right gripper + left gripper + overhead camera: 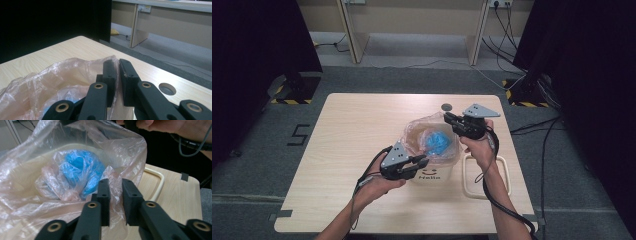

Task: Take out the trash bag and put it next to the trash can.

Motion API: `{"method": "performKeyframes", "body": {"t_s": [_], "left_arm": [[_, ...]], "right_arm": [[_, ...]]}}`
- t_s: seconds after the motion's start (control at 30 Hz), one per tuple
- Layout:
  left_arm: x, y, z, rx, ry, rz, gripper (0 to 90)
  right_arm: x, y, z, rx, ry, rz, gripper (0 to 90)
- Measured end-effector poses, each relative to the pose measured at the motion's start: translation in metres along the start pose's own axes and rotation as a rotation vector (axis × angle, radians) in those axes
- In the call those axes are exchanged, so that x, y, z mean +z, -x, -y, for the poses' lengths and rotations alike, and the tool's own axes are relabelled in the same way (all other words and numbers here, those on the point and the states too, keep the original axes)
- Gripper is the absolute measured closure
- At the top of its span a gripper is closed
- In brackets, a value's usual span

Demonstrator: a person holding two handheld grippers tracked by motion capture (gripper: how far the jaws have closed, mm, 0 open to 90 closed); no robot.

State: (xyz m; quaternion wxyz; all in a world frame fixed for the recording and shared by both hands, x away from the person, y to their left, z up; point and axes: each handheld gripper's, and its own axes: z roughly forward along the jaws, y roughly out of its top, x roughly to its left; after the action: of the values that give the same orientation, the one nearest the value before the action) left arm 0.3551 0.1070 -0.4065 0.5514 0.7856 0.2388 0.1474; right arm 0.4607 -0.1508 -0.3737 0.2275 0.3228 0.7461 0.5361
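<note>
The left gripper [421, 161] sat at the near rim of the clear bag [414, 131], jaws pinching it; the right gripper [448, 118] (far rim) likewise pinched it.

The bin liner [30, 195] is thin, glossy, crinkled clear plastic, and the blue bag [80, 170] inside it is shiny crumpled plastic film. At 6 o'clock of the left gripper view, matt black plastic jaws carry brass-coloured rivets. The table [352, 130] is smooth, pale wood-grain laminate.
</note>
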Motion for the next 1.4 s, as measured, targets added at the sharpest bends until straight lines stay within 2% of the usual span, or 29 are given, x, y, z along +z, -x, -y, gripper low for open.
{"method": "performKeyframes", "body": {"t_s": [0.17,0.53,0.67,0.83,0.87,0.9,0.93,0.97,1.0,1.03,1.13,1.17,1.23,1.27,1.4], "left_arm": [[-0.007,-0.004,-0.006,-0.012,0.035,0.011,83.3],[-0.017,-0.004,-0.020,0.004,0.069,0.013,84.3],[-0.019,-0.005,-0.021,-0.007,0.073,0.019,84.4],[-0.019,-0.008,-0.020,-0.026,0.070,0.028,84.6],[-0.020,-0.008,-0.020,-0.024,0.068,0.027,84.7],[-0.020,-0.009,-0.021,-0.027,0.071,0.027,85.0],[-0.020,-0.009,-0.021,-0.027,0.071,0.027,85.2],[-0.020,-0.009,-0.021,-0.029,0.074,0.026,85.3],[-0.021,-0.010,-0.022,-0.026,0.072,0.025,85.4],[-0.021,-0.010,-0.022,-0.027,0.075,0.023,85.5],[-0.023,-0.011,-0.022,-0.027,0.079,0.023,85.5],[-0.024,-0.012,-0.023,-0.031,0.085,0.021,85.6],[-0.024,-0.012,-0.023,-0.033,0.088,0.021,85.6],[-0.025,-0.013,-0.024,-0.034,0.094,0.020,85.7],[-0.027,-0.013,-0.025,-0.032,0.095,0.017,85.7]], "right_arm": [[-0.002,-0.001,-0.002,0.001,0.010,-0.007,84.1],[-0.010,-0.004,-0.009,0.012,0.036,-0.015,82.8],[-0.010,-0.003,-0.010,0.029,0.035,-0.018,79.2],[-0.010,-0.004,-0.010,0.045,0.011,-0.025,71.2],[-0.010,-0.004,-0.011,0.048,0.010,-0.028,68.1],[-0.012,-0.004,-0.013,0.061,0.009,-0.032,60.8],[-0.012,-0.004,-0.013,0.061,0.009,-0.032,60.8],[-0.015,-0.005,-0.016,0.085,0.010,-0.044,53.2],[-0.016,-0.005,-0.017,0.099,0.014,-0.051,51.0],[-0.018,-0.005,-0.019,0.117,0.024,-0.056,50.1],[-0.024,-0.006,-0.023,0.119,0.035,-0.058,46.8],[-0.030,-0.006,-0.027,0.140,0.055,-0.056,42.8],[-0.034,-0.006,-0.029,0.157,0.061,-0.056,41.6],[-0.041,-0.004,-0.031,0.165,0.070,-0.044,40.8],[-0.050,0.001,-0.030,0.175,0.065,-0.016,39.4]]}}
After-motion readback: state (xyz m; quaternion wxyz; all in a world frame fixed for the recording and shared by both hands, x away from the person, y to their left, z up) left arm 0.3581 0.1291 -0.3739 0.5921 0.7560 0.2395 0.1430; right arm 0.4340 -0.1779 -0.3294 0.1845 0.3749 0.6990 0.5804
